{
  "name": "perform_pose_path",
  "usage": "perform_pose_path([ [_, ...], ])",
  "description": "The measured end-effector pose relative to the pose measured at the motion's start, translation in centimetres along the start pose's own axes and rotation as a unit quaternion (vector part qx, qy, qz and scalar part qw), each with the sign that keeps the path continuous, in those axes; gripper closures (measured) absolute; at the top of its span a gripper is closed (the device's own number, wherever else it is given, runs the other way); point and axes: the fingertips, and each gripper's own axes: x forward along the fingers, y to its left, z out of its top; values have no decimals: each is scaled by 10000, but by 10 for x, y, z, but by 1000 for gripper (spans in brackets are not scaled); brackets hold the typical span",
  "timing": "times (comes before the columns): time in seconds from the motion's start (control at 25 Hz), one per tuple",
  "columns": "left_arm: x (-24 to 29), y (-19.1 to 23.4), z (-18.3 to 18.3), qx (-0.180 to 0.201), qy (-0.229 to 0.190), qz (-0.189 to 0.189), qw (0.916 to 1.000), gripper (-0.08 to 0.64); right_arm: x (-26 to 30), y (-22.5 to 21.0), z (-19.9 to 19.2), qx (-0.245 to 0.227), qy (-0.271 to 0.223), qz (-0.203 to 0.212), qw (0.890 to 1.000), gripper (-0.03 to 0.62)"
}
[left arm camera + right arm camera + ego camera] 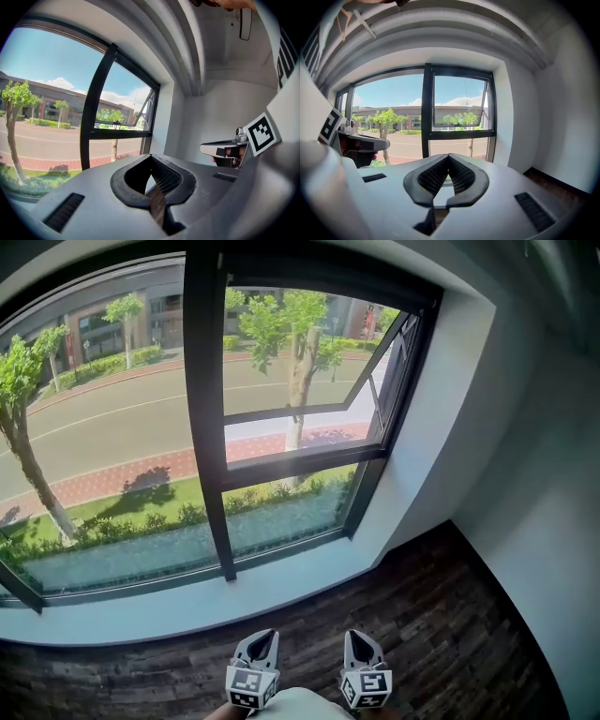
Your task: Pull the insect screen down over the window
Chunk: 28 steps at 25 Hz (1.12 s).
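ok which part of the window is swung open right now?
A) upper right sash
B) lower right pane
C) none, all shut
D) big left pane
A: the upper right sash is tilted outward, with its bottom rail standing well clear of the dark window frame.

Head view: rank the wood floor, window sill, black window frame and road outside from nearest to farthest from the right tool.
1. Wood floor, directly beneath the right tool.
2. Window sill, pale ledge ahead.
3. Black window frame, above the sill.
4. Road, outside beyond the glass.
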Motion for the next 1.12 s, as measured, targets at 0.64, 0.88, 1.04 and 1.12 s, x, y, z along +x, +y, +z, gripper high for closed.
perform_pose_path([
  [0.64, 69, 52, 5, 11, 10, 292, 9996, 548, 87, -21, 11, -33, -72, 45, 10000, 588],
  [0.88, 139, 43, 27, -21, 66, 524, 9986, 548, 141, -82, 23, 13, -140, 298, 9995, 588],
  [1.04, 204, 26, 46, -58, 59, 657, 9978, 548, 175, -138, 35, -7, -218, 443, 9988, 588],
  [1.12, 231, 16, 53, -60, 85, 695, 9975, 548, 189, -163, 39, 29, -260, 522, 9983, 588],
])
